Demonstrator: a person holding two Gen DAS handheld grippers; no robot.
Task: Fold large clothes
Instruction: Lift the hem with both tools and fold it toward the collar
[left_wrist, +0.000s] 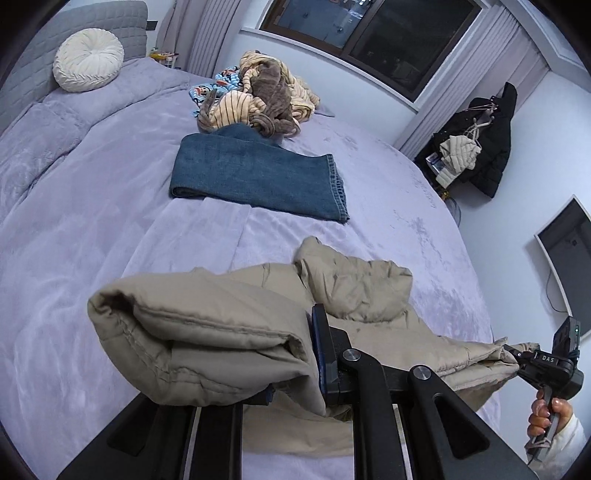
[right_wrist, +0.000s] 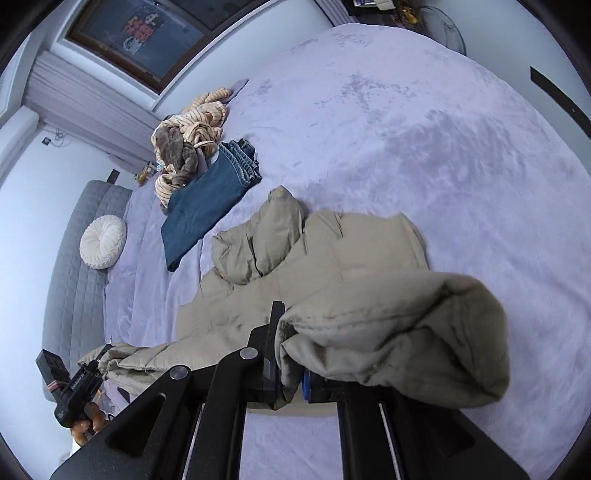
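Across the foot of the lavender bed (left_wrist: 92, 240) I have a beige padded jacket (left_wrist: 354, 284) stretched between my two tools. My left gripper (left_wrist: 295, 369) is clenched on a thick folded bunch of the jacket's hem, which bulges out to the left of the pads in its own view. My right gripper (right_wrist: 291, 369) is likewise clamped on the opposite corner, the fabric ballooning to the right of its fingers. From the left wrist view I can see the right gripper at the far edge, gripped by a hand (left_wrist: 546, 413) in a pale sleeve, with the jacket's edge pulled taut toward it. The jacket's upper part and hood lie crumpled on the bed beyond. Farther up the bed sits a folded pair of blue jeans (left_wrist: 258, 173), touching a heap of striped and brown clothes (left_wrist: 258, 92) behind it. A round white cushion (left_wrist: 88, 59) leans against the grey headboard (left_wrist: 33, 70).
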